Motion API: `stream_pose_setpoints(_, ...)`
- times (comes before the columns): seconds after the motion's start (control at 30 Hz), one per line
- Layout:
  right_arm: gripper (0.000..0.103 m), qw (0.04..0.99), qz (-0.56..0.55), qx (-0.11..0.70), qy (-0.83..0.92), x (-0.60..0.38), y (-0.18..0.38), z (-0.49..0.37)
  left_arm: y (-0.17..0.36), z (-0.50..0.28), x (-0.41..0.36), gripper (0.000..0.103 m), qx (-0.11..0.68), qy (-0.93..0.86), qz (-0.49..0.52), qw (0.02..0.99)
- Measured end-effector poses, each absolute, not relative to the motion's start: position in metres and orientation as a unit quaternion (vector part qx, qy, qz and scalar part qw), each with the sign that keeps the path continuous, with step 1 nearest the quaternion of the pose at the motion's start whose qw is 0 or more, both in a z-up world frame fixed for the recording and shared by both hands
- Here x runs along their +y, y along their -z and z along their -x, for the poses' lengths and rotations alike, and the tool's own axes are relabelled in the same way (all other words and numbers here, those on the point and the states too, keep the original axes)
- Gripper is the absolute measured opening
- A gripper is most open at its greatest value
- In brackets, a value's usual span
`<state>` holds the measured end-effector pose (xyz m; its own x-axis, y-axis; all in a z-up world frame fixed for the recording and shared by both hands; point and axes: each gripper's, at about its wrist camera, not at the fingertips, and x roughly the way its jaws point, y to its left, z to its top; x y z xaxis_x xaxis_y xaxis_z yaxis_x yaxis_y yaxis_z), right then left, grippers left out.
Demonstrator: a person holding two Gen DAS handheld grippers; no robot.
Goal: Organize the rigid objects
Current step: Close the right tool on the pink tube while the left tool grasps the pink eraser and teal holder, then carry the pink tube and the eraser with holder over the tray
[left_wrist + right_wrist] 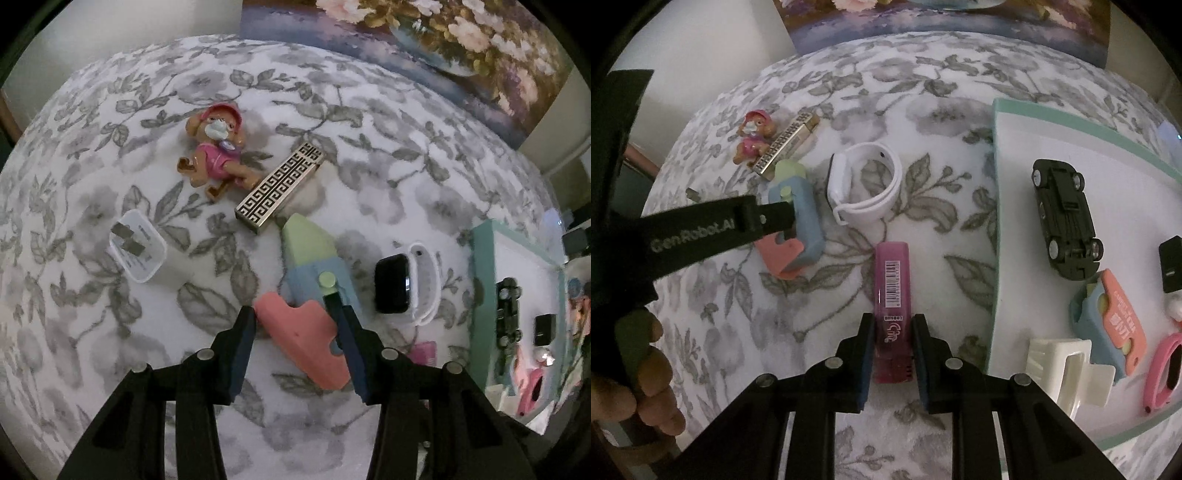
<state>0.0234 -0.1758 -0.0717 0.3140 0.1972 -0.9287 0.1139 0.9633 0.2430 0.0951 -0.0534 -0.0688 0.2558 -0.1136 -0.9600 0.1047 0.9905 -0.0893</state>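
Right gripper (891, 350) clamped on pink lighter (892, 299), long axis 12–6; tray (997, 221) at 3 o'clock; left gripper (295, 325) pinching rocket toy (310, 288).

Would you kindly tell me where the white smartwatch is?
The white smartwatch lies on the floral cloth, between the pastel rocket toy and the tray.

L gripper (295, 325) points steeply down, jaws part-closed w/ the pink-blue-green plastic rocket-shaped toy (314, 291) between its fingers. R gripper (893, 347) also angled steeply down, jaws clamped on the translucent pink rectangular lighter (892, 306). Person's hand (631, 373) grips the L gripper's handle.
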Motion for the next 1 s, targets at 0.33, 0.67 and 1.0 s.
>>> stream_pose_setpoints(0.33,0.021,0.799,-0.141,0.584,-0.027,-0.177,0.072,-0.025,0.081,-0.093,-0.068,0.047,0.605,0.052,-0.038,0.794)
stream_pose_setpoints(0.67,0.021,0.812,-0.146,0.564,-0.029,-0.180,0.056,-0.025,0.043,-0.098,-0.048,0.046,0.577,0.057,-0.003,0.815)
stream_pose_setpoints(1.0,0.021,0.828,-0.170,0.535,-0.016,-0.198,0.034,-0.022,-0.011,-0.088,-0.050,0.046,0.519,0.068,0.003,0.852)
